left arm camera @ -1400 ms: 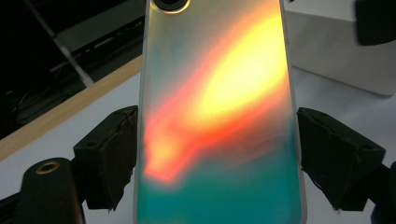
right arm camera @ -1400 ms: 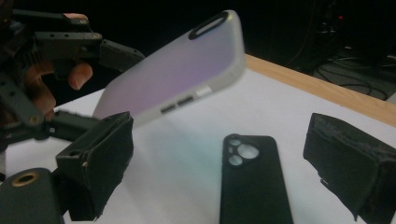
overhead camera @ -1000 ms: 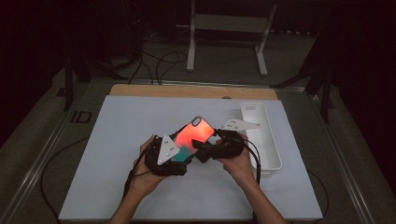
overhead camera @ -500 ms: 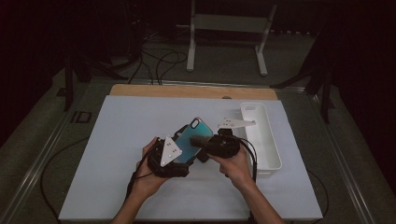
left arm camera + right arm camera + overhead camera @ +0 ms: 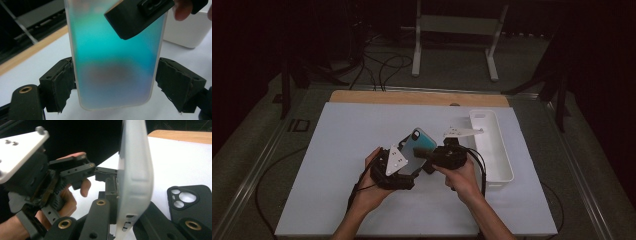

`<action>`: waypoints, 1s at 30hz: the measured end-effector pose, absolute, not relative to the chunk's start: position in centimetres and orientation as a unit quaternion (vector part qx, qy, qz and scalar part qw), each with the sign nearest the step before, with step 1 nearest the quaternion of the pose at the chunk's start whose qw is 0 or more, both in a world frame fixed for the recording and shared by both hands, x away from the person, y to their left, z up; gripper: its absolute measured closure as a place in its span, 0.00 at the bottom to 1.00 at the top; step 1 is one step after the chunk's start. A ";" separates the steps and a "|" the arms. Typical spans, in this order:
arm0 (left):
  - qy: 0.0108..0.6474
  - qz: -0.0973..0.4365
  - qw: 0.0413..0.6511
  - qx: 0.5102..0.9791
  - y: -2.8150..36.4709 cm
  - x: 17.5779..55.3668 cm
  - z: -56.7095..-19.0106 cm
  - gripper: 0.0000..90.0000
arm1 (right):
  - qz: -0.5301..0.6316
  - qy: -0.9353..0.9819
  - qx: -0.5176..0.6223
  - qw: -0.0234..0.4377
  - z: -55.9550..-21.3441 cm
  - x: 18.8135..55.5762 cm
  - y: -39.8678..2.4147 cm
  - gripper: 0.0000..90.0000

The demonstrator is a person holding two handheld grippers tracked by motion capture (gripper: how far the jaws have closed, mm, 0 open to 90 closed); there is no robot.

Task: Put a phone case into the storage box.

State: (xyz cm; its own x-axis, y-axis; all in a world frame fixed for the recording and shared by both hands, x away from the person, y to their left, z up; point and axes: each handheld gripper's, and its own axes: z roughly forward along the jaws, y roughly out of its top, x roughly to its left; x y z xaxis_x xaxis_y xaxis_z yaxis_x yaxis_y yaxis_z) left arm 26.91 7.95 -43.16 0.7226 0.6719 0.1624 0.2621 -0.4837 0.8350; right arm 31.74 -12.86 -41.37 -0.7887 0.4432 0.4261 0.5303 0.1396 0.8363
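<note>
Phone case, teal and frosted, stands lifted above the white tabletop, clamped across its width by the left tool; the right tool has just pinched together on its side edge.

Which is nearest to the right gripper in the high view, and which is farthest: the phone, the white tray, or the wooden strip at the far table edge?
From the right gripper:
1. The phone, clamped in its jaws, just to its left.
2. The white tray, on the table close to its right.
3. The wooden strip, along the table's far edge, well beyond both.
</note>
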 end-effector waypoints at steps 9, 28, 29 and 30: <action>0.281 0.206 0.433 0.831 8.5 27.2 -43.1 0.07 | -0.568 -0.759 -0.315 0.030 -41.2 31.6 -12.9 0.96; 0.258 0.083 0.470 0.840 10.4 27.7 -43.3 0.18 | -0.580 -0.781 -0.229 0.029 -40.6 30.5 -12.8 0.96; 0.258 0.083 0.470 0.840 10.4 27.7 -43.3 0.19 | -0.582 -0.782 -0.220 0.031 -40.6 30.5 -12.8 0.96; 0.250 0.073 0.471 0.843 10.3 27.7 -43.4 0.21 | -0.586 -0.780 -0.215 0.037 -40.6 30.4 -12.7 0.96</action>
